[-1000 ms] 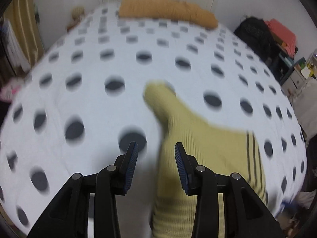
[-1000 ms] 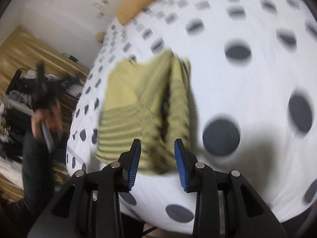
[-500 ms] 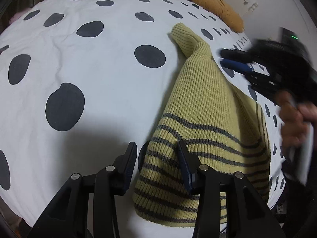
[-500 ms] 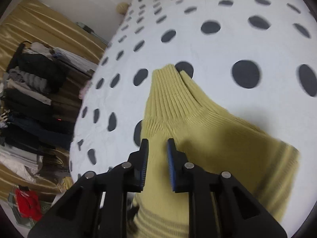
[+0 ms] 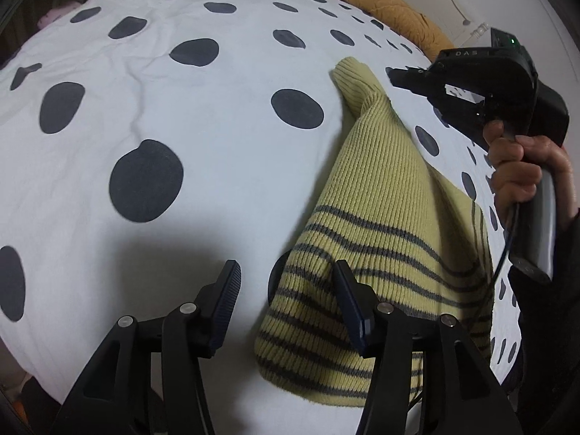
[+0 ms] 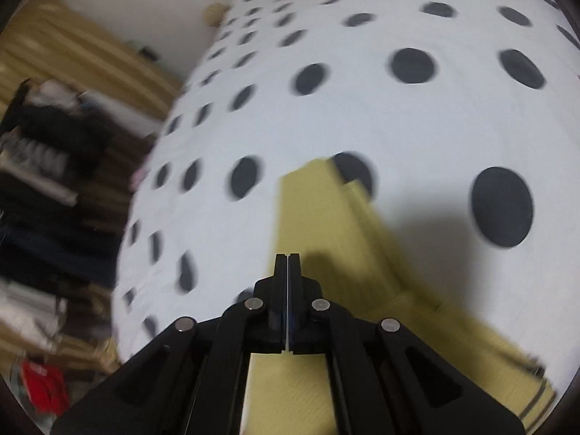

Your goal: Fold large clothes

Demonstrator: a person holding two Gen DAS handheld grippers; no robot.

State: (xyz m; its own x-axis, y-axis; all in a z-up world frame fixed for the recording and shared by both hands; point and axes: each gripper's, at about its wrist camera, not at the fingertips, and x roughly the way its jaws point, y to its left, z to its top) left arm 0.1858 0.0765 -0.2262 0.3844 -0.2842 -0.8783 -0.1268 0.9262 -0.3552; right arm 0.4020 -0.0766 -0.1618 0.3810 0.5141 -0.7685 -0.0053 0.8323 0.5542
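A yellow-green ribbed sweater [image 5: 380,217] with grey stripes lies folded narrow on the white, dark-dotted bed cover [image 5: 181,116]. My left gripper [image 5: 286,275] hovers low over its striped hem. The jaws are opening; the hem's corner reaches in between them beside the right finger [image 5: 344,290], and no pad presses on it. My right gripper [image 5: 393,76], held by a hand [image 5: 518,170], hangs in the air just right of the sweater's far ribbed end. The blurred right wrist view shows that right gripper [image 6: 287,258] shut with nothing in it, above the plain yellow part of the sweater [image 6: 319,210].
An orange pillow [image 5: 380,3] lies at the bed's far end. A rack of dark clothes [image 6: 47,152] stands before a gold curtain [image 6: 72,58] beside the bed, with something red [image 6: 43,384] low down. The bed's near edge [image 5: 181,391] drops off just under my left gripper.
My right gripper's jaws have closed fully while it swung from the striped body towards the sweater's ribbed end. My left gripper came down to the striped hem and its jaws spread wider.
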